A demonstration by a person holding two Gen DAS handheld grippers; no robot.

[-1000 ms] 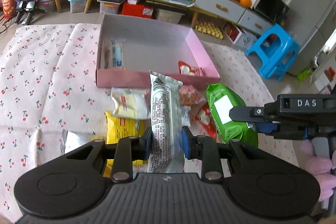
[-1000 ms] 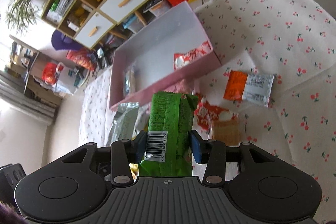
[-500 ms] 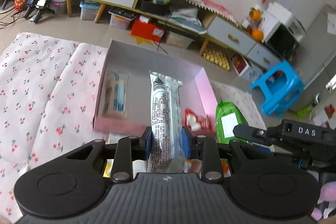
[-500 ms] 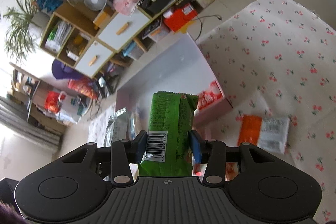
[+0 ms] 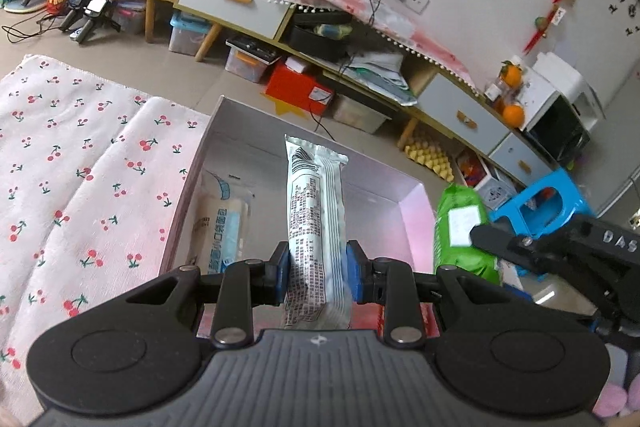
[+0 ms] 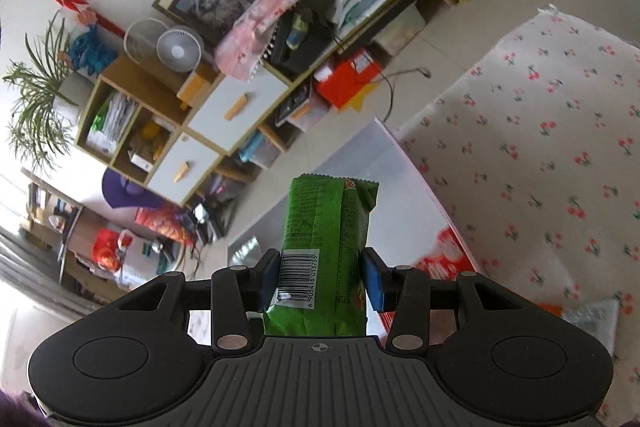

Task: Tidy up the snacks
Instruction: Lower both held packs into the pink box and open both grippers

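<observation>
Silver packet: long, white-silver wrapper with dense black print and a crimped top edge; it stands upright over the pink box.
Left gripper: closed on the silver packet, blue pads pressing both its sides.
Green packet: bright green wrapper with a white barcode label, over the box's edge.
Right gripper: clamped on the green packet.
Left view only: a pale blue-and-white packet lies inside the box.
Right view only: an orange-and-silver packet lies on the cherry-print cloth.
</observation>
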